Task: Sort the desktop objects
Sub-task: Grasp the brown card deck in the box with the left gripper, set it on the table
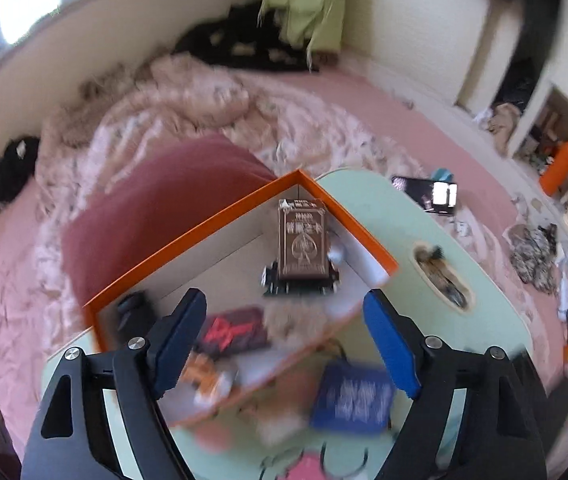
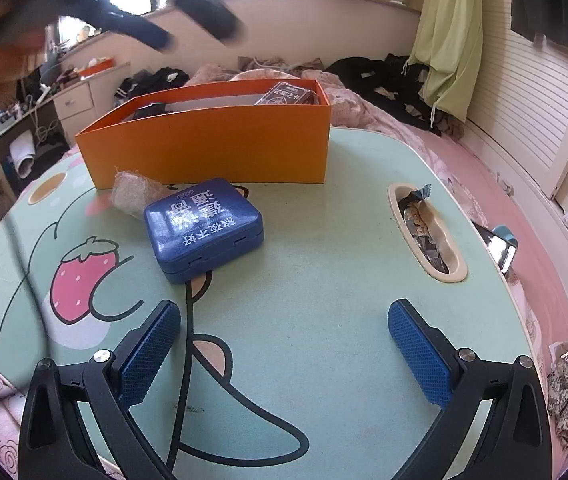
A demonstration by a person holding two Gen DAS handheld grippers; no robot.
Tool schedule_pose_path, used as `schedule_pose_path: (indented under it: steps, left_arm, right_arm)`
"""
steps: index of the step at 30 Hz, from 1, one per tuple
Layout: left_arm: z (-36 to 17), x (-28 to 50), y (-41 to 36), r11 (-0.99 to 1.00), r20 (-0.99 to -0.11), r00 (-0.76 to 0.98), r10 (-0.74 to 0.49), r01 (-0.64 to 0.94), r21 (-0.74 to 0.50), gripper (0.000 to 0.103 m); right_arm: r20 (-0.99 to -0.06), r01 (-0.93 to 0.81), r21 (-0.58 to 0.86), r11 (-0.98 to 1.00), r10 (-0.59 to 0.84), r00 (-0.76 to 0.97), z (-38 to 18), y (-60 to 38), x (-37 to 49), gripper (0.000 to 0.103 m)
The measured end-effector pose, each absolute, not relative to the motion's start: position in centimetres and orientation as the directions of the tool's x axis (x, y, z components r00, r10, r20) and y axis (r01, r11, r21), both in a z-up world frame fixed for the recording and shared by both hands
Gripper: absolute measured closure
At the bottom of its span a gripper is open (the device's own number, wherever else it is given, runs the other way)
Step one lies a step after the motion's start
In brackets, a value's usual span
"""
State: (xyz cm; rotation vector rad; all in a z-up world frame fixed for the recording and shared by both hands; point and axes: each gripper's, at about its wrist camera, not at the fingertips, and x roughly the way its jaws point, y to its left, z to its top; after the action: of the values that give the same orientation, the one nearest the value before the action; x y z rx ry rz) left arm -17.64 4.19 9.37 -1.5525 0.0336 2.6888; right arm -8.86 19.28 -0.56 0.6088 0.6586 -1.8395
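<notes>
Left wrist view: your left hand-held gripper hangs apart and empty above the orange box, which already holds a card deck. Right wrist view: your right hand-held gripper stands apart, empty; the blue case and a bubble-wrap wad still lie on the counter, just beside the box.

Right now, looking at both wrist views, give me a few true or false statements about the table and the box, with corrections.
1. The blue case lies inside the orange box. False: it lies on the table, in front of the box.
2. A card pack is in the box. True.
3. The right gripper holds the blue case. False: its jaws stand open and empty.
4. Wrappers sit in the table's slot. True.
5. The left gripper is clamped on the box wall. False: it is above the box, open.
</notes>
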Motion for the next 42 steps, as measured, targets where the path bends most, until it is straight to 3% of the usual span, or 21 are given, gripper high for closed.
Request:
schedule_pose_path:
  steps: [7,9,10,16,24,34,38,42]
  left_arm:
    - [4.6,-23.3,4.8,-0.997,-0.908,-0.413,0.073,0.006,-0.083,0.026]
    - [3.8,-23.7,4.9,-0.991,-0.91,-0.397,0.122,-0.001,-0.133,0.055]
    - [3.5,-23.7,4.8,-0.989,-0.91,-0.391,0.136,0.002,-0.148,0.061]
    - [6.3,-20.4,2.7,-0.98,-0.859,-0.485,0.163,0.023,-0.198,0.061]
    - [12.8,-8.5,1.4,-0.981,-0.768,-0.614,0.18,-0.053,-0.187,0.061]
    - [4.3,-3.7,3.9,-0.962,-0.813,-0.524,0.255,-0.056,-0.266,0.06]
    - [3.6,-3.3,3.6,-0.969,-0.804,-0.558,0.203,0.004,-0.247,0.052]
    - [4.7,-0.6,2.9,-0.976,-0.756,-0.642,0.127,0.056,-0.211,0.029]
  right_arm:
    - [-0.673,0.94,-0.155,-0.304,-0.664,-0.326,-0.3,19.3,-9.1,0.0]
    - [-0.672,0.94,-0.156,-0.304,-0.665,-0.327,-0.2,19.3,-9.1,0.0]
    - [-0.672,0.94,-0.156,-0.304,-0.665,-0.327,-0.2,19.3,-9.1,0.0]
    - [-0.671,0.94,-0.156,-0.305,-0.666,-0.327,-0.2,19.2,-9.0,0.0]
    - [-0.67,0.939,-0.158,-0.306,-0.665,-0.329,-0.2,19.3,-8.9,0.0]
    - [-0.67,0.939,-0.158,-0.306,-0.665,-0.33,-0.2,19.4,-8.8,0.0]
    - [-0.67,0.939,-0.159,-0.307,-0.665,-0.33,-0.3,19.5,-8.8,0.0]
    - [-0.669,0.937,-0.161,-0.309,-0.664,-0.334,-0.2,19.4,-8.7,0.0]
